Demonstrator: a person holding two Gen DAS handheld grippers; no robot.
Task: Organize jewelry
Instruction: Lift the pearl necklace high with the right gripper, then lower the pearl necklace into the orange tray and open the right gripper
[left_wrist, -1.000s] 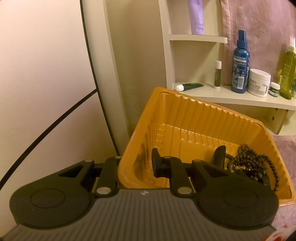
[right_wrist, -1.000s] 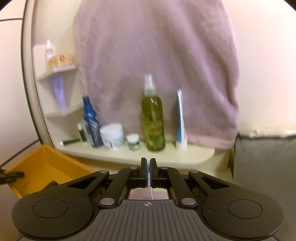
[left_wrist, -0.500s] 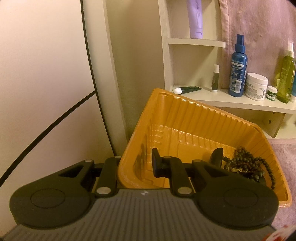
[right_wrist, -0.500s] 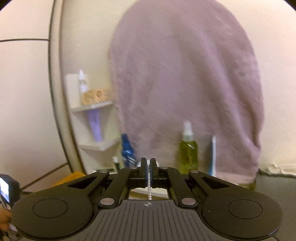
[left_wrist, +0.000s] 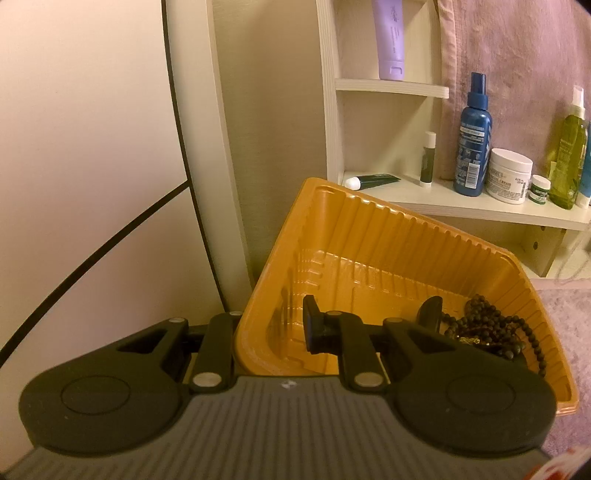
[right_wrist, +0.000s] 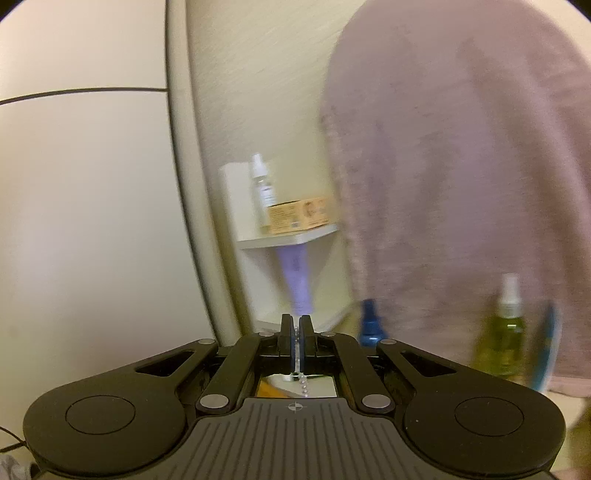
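An orange ribbed plastic tray (left_wrist: 388, 236) fills the left wrist view, tilted toward the camera. My left gripper (left_wrist: 273, 326) is shut on the tray's near left wall, one finger outside and the other pad (left_wrist: 310, 325) inside. A black bead necklace (left_wrist: 491, 328) lies in the tray's right corner beside a dark rounded piece (left_wrist: 428, 310). In the right wrist view my right gripper (right_wrist: 296, 326) is shut on a thin silver bead chain (right_wrist: 302, 384), which hangs down below the fingers. The tray is barely visible there.
White shelves behind the tray hold a blue spray bottle (left_wrist: 474, 147), a white jar (left_wrist: 509, 181), a green bottle (left_wrist: 569, 162), a dark tube (left_wrist: 373, 181) and a purple tube (left_wrist: 389, 37). A pink towel (right_wrist: 461, 184) hangs to the right. A pale wall lies left.
The right gripper has risen and swung left with the chain still pinched: the shelf bottles sank low in its view and the tray dropped out. The left gripper and tray have stayed put.
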